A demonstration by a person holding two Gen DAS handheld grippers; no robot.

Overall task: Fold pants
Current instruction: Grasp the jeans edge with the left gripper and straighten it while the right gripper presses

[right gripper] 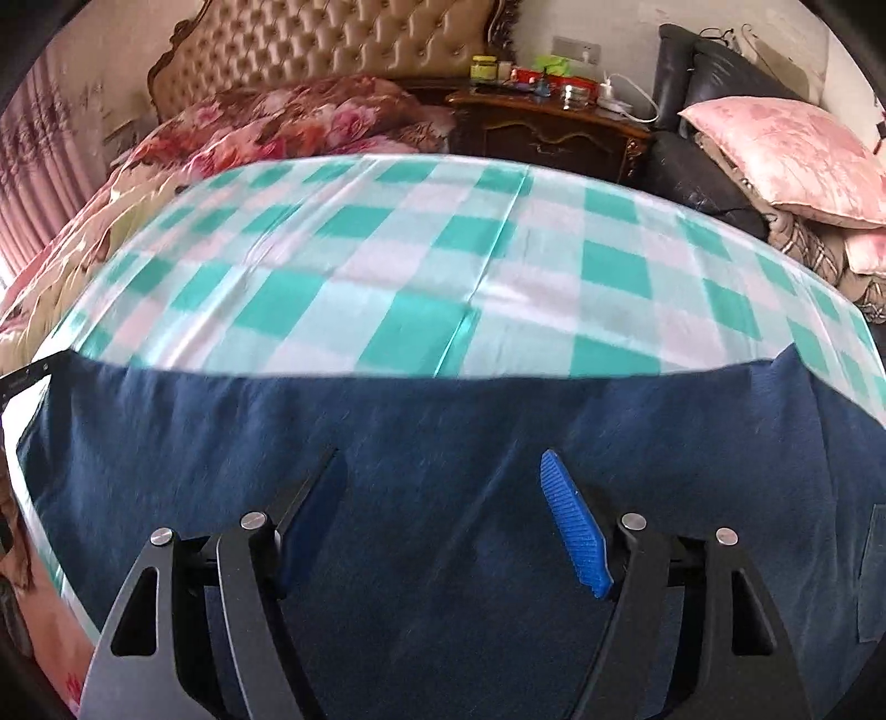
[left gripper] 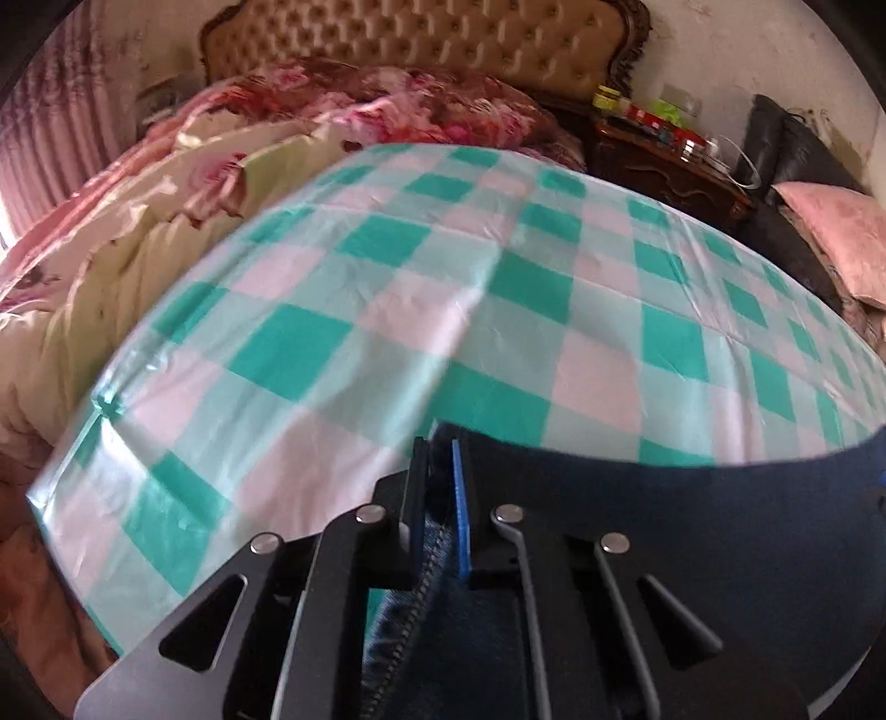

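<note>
Pants lie flat on the green and white checked cloth, at the near side of it, close to you. They are dark blue. The far edge of the pants makes a long line across the cloth.

Your left gripper is squeezed together on the pants. A seam with stitches runs up between its two fingers, and the blue pad presses on the fabric. In the left view the pants stretch away to the right from that pinch.

Your right gripper is spread wide, just over the middle of the pants. It grips nothing. I cannot tell if its fingertips touch the fabric.

Behind the cloth you can see a flowery blanket, a padded headboard, a dark wooden nightstand and a pink pillow.
</note>
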